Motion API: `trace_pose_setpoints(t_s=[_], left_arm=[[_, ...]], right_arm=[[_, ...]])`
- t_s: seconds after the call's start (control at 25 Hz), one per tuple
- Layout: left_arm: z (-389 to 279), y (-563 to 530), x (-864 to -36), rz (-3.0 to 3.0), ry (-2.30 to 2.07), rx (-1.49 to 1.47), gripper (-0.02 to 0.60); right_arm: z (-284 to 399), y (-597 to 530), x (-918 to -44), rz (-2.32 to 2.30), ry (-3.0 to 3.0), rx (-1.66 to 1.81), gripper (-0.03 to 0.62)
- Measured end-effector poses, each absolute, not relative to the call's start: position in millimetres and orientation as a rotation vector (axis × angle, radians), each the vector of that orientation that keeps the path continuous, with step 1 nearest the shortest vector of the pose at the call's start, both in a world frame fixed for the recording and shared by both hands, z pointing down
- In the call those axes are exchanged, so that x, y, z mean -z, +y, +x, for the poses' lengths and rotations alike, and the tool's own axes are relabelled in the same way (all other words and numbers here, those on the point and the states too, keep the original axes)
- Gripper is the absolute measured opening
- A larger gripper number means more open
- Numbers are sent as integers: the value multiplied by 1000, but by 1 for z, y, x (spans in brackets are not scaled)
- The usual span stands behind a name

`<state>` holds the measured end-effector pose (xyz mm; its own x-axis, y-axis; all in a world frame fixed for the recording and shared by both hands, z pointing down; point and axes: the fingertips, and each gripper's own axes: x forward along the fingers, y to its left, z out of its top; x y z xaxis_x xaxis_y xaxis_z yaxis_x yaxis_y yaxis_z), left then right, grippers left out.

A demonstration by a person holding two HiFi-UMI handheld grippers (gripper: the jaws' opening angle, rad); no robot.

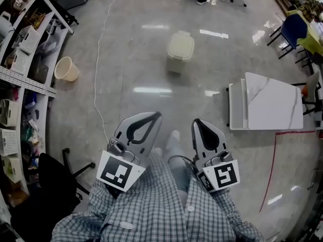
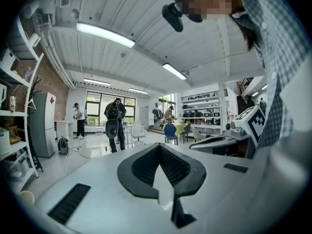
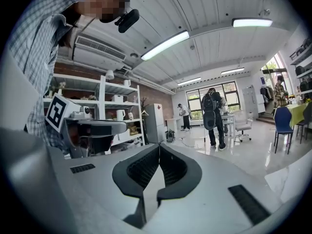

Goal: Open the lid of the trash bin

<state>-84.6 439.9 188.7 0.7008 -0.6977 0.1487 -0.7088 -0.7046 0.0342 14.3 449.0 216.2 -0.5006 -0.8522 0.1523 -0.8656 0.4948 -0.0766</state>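
The trash bin (image 1: pixel 180 48) is a small cream box with its lid down, standing on the shiny grey floor well ahead of me. It does not show in either gripper view. My left gripper (image 1: pixel 157 115) and right gripper (image 1: pixel 197 121) are held close to my body, side by side, both aimed forward and far short of the bin. In the left gripper view the left gripper's (image 2: pixel 160 146) tips meet with nothing between them. The right gripper's (image 3: pixel 159 147) tips also meet on nothing in the right gripper view.
A white marble-top table (image 1: pixel 272 107) stands to the right, with a red floor line (image 1: pixel 274 158) beside it. Shelves (image 1: pixel 22 59), a beige bucket (image 1: pixel 66 68) and a black chair (image 1: pixel 50 180) line the left. A white cable (image 1: pixel 99 59) runs across the floor. A person with a backpack (image 2: pixel 113 125) stands far off.
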Motion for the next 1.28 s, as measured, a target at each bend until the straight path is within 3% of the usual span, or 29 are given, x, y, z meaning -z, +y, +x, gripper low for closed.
trace_pose_setpoints(t_s=[1.28], left_arm=[[-23,338,-178,2689,-1393,-165,5]], right_arm=[[108,337,-217,1420,-2648,-201,18]])
